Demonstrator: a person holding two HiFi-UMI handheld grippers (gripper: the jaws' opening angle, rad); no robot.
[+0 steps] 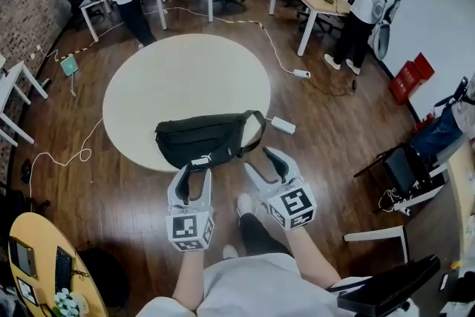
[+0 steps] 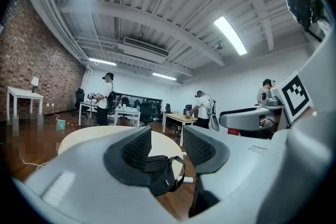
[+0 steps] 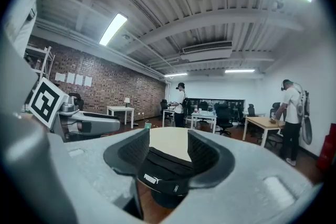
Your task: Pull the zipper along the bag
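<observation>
Round table [image 1: 185, 78]: pale top, standing on a dark wood floor directly ahead of me.

Bag [image 1: 204, 139]: black, lying lengthwise across the table's near rim, long side facing me. In the left gripper view the bag [image 2: 160, 173] sits beyond and below the jaws. In the right gripper view the bag [image 3: 165, 168] lies just ahead, in line with the gap between the jaws. I cannot make out the zipper in any view.

Left forearm [image 1: 189, 278]: bare, reaching straight forward from my body. Right forearm [image 1: 308, 256]: bare, reaching forward and angled inward toward the bag's right end.

Left gripper [image 1: 193, 176]: pointed straight ahead at the near edge of the bag, marker cube [image 1: 191, 228] facing up. Its own view shows the left gripper [image 2: 165, 147] with jaws spread and nothing pinched between the pads. Whether the tips touch the bag I cannot tell.

Right gripper [image 1: 260, 159]: just beside the left, tilted to my left, tips near the bag's right end below the strap. Its own view shows the right gripper [image 3: 168, 147] with jaws spread; the pads press on nothing.

Strap [image 1: 256, 131]: black loop at the bag's right end, lying on the table.

Logo [image 1: 202, 159]: white print on the bag's near face, between the two grippers' lines of approach.
</observation>
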